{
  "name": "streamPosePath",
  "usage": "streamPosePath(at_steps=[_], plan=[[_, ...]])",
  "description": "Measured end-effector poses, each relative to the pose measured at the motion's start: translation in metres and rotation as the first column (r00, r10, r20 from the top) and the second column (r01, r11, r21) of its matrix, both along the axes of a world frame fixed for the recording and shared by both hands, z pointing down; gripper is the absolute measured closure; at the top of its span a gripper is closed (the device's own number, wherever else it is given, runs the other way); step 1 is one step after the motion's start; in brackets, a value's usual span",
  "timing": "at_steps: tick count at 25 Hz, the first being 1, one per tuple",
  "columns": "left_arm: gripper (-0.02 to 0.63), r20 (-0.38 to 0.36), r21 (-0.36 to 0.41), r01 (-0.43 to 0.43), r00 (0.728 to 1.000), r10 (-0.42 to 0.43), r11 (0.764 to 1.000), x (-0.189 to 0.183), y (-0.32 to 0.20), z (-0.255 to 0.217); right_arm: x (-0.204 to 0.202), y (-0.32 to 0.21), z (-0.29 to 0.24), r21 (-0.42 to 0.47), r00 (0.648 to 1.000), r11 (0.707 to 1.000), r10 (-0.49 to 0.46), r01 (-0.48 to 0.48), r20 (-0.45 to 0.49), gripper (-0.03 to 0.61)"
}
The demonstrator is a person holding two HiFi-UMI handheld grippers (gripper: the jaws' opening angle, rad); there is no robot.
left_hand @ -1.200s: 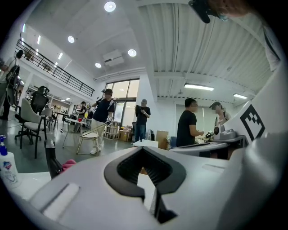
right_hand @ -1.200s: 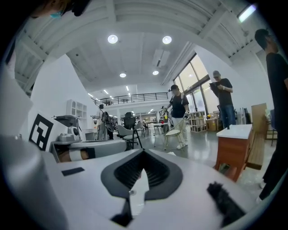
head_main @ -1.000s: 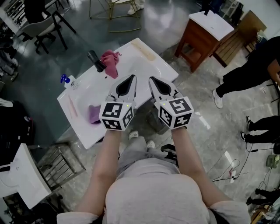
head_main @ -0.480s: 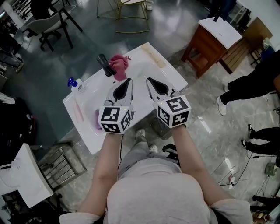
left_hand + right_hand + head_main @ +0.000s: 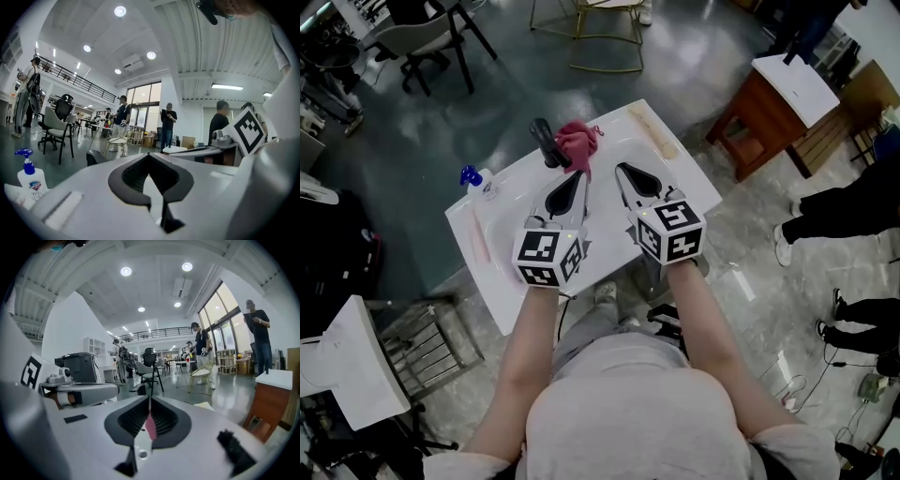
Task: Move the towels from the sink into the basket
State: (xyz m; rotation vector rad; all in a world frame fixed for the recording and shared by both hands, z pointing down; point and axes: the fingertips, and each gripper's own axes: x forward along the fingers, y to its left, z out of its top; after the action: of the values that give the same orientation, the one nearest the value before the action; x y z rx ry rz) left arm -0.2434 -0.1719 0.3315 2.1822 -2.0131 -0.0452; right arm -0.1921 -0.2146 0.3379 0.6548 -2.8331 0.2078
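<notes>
Bright ceiling lights [image 5: 120, 11] glare on the glossy floor [image 5: 694, 56]; gripper views curve into dark corners.

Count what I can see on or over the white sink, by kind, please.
Pink towel: 1
Pump bottle: 1
Black tap: 1
Claws: 2, the left claw and the right claw
Total: 5
Anything under the claws is hidden.

I've got a white sink counter [image 5: 680, 178] on the grey floor [image 5: 516, 84]. On it: pink towel [image 5: 578, 142] touching black faucet [image 5: 546, 142], blue-topped pump bottle [image 5: 478, 178] at the corner.
</notes>
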Motion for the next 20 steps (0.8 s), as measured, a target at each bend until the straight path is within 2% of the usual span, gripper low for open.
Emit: streamPosePath(at_steps=[6,8,17,20], plan=[[0.607,-0.012,-0.006,0.045,0.999,-0.045,0.999,-0.023,-0.005,0.008,-0.024,-0.015,0.011,-0.006,0.999,0.999,-0.047,0.047,-0.018,0.549],[0.607,-0.015,-0.007,0.059,0.998,-0.059,0.998,-0.028,-0.006,0.008,-0.03,-0.019,0.015,-0.017,0.998,0.998,-0.063,0.062,-0.027,0.471],[0.607,-0.015,-0.018,0.125,0.992,-0.125,0.992,-0.049,-0.009,0.014,-0.057,-0.044,0.042,-0.062,0.994,0.994,-0.09,0.086,-0.069,0.34],[0.607,-0.019,-0.022,0.15,0.988,-0.15,0.988,-0.057,-0.007,0.016,-0.069,-0.052,0.059,-0.12,0.988,0.987,-0.116,0.103,-0.101,0.321]])
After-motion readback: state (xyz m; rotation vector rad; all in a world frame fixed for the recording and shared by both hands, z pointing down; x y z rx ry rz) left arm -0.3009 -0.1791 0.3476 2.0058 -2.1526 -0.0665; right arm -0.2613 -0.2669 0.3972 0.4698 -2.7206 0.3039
